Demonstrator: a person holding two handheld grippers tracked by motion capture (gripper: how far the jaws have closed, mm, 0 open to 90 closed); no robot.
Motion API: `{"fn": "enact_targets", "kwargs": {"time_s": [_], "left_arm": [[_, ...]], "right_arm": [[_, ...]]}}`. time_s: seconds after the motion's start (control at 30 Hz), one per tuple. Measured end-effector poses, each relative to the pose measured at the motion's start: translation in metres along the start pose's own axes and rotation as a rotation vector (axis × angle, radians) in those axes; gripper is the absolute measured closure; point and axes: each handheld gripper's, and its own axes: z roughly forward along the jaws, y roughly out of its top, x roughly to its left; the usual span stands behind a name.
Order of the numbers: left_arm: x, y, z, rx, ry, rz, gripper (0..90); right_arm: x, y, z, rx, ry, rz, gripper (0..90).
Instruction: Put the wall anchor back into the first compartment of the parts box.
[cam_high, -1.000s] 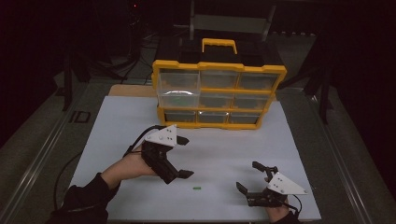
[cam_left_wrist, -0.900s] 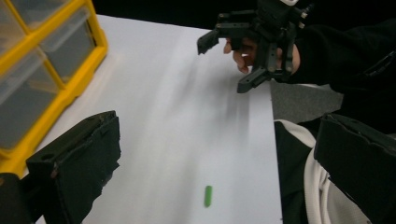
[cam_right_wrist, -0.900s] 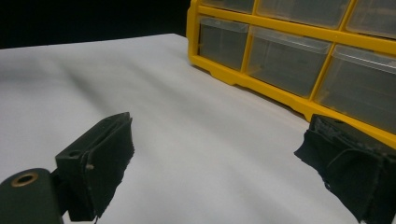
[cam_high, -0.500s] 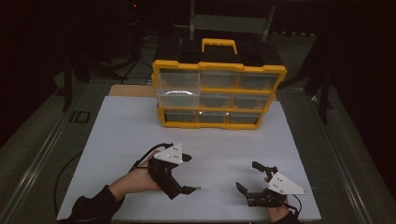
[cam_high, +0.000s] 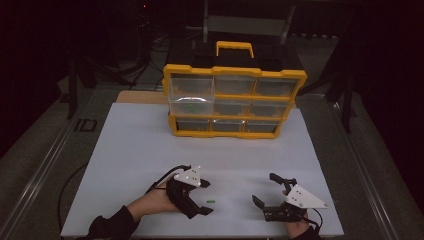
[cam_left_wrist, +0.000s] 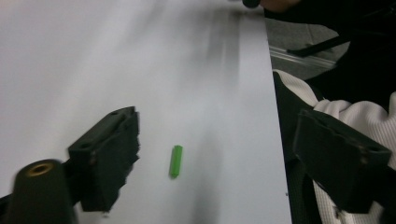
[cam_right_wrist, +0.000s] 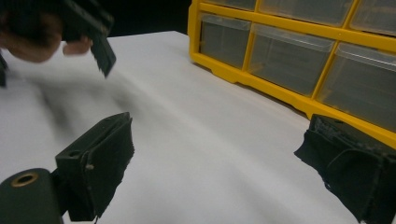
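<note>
Left gripper (cam_high: 203, 196) fingers closing, wide around green peg (cam_left_wrist: 176, 161), right gripper (cam_high: 267, 191) open, empty

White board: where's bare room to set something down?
The wide strip between the yellow drawer cabinet and both hand-held grippers is bare, as is the white board's left side. It is crowded near the front edge: left hand-held gripper, green peg, right hand-held gripper.
</note>
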Motion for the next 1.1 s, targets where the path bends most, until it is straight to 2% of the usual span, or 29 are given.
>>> {"fn": "enact_targets", "kwargs": {"time_s": [0.1, 0.13, 0.2, 0.23, 0.37, 0.63, 0.97, 1.0, 1.1], "left_arm": [[0.002, -0.006, 0.009, 0.024, -0.005, 0.009, 20.1], [0.004, -0.009, 0.013, 0.038, -0.010, 0.024, 22.3], [0.005, -0.011, 0.016, 0.042, -0.001, 0.026, 24.3], [0.008, -0.013, 0.020, 0.053, 0.008, 0.034, 30.5], [0.013, -0.018, 0.025, 0.070, 0.025, 0.032, 43.5], [0.019, -0.023, 0.032, 0.089, 0.027, 0.026, 63.0], [0.019, -0.022, 0.039, 0.115, 0.035, 0.036, 73.4], [0.018, -0.021, 0.041, 0.111, 0.020, 0.036, 73.8], [0.018, -0.021, 0.042, 0.112, 0.020, 0.035, 75.1]], "right_arm": [[-0.001, 0.000, 0.000, 0.000, 0.000, -0.002, 8.0], [0.000, 0.000, 0.000, 0.000, 0.000, -0.001, 8.0], [0.000, 0.000, 0.000, 0.000, 0.001, 0.000, 8.0], [0.000, 0.000, 0.000, 0.000, 0.000, -0.001, 8.0], [0.000, 0.000, 0.000, -0.002, 0.000, 0.000, 8.0], [-0.001, 0.000, 0.000, -0.002, 0.000, 0.000, 8.0], [0.000, 0.000, 0.000, -0.001, 0.000, 0.000, 8.0], [0.000, 0.000, 0.000, -0.001, 0.000, 0.000, 8.0], [0.000, 0.000, 0.000, -0.002, 0.000, 0.000, 8.0]]}}
